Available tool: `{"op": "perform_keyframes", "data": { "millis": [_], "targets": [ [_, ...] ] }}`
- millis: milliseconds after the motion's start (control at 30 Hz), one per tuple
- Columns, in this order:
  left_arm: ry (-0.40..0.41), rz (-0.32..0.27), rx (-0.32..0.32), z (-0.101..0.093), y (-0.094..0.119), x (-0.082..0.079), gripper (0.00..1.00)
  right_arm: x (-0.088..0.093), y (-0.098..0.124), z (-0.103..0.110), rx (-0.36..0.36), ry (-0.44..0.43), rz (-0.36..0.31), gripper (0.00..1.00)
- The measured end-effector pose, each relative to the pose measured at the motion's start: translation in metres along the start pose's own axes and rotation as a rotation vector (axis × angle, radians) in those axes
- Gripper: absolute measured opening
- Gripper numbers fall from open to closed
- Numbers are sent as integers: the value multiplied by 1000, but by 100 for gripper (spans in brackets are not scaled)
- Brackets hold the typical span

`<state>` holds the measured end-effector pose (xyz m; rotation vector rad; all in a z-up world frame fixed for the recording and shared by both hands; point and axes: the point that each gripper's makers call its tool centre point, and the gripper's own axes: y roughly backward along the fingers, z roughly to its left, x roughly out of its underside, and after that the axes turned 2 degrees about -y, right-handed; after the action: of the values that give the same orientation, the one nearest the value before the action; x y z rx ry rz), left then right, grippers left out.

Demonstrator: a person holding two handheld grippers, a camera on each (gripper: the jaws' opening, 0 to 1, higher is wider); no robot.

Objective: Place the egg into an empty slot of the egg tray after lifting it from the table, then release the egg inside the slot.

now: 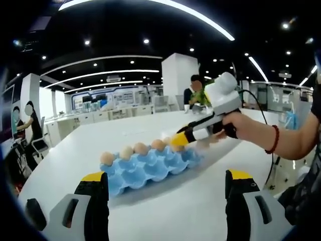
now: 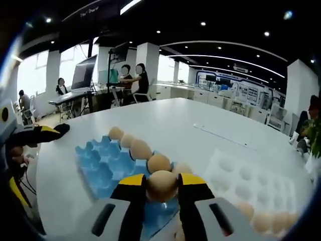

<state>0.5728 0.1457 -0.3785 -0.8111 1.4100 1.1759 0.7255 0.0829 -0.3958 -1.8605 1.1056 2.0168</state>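
Egg (image 2: 161, 185): tan, clamped between the two yellow-tipped jaws of the right gripper (image 2: 161, 188), held just above the near end of the blue egg tray (image 2: 103, 165). In the left gripper view the same gripper (image 1: 176, 141) comes in from the right, its tip at the tray's far end; the egg there is hidden behind the yellow tip.

Egg tray (image 1: 145, 168): blue, lying flat on the white table (image 2: 200, 125). One row of eggs (image 2: 140, 149) runs along one long edge; in the left gripper view that is the far edge (image 1: 133, 149). The remaining cups look empty. The cup directly under the held egg is covered by the jaws and cannot be made out.

Left gripper (image 1: 167, 201): jaws wide apart, nothing between them, held back from the tray over bare table. In the right gripper view it shows at the left edge (image 2: 37, 134), well apart from the tray.

White tray (image 2: 251, 183): pale, just beside the blue one, with a few eggs at its near end, partly cut off by the picture edge.

Table: broad open surface on all sides of the trays.

Hand (image 1: 241, 128): grips the right gripper's handle, red bead bracelet (image 1: 274, 140) at the wrist.

Surroundings: open hall, ceiling light strips, people seated at desks well beyond the table.
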Motion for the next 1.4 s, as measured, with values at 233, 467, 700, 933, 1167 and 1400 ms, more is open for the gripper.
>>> {"op": "perform_keyframes", "data": {
  "millis": [233, 467, 700, 933, 1167, 1400],
  "targets": [
    [-5, 8, 3, 1, -2, 0, 98, 21, -1, -5, 7, -55, 78, 24],
    [-9, 9, 8, 2, -4, 0, 98, 23, 4, -10, -27, -81, 177, 25],
    [-7, 10, 17, 0, -6, 2, 98, 34, 1, -11, -10, -142, 207, 28],
    [-4, 10, 26, -1, -7, 3, 98, 31, -1, -10, -4, -110, 197, 28],
    [1, 7, 19, 1, -7, 2, 97, 30, 1, -12, 8, -123, 168, 26],
    [-2, 7, 12, 2, -3, 3, 97, 12, 4, -13, -9, -148, 51, 9]
  ]
}}
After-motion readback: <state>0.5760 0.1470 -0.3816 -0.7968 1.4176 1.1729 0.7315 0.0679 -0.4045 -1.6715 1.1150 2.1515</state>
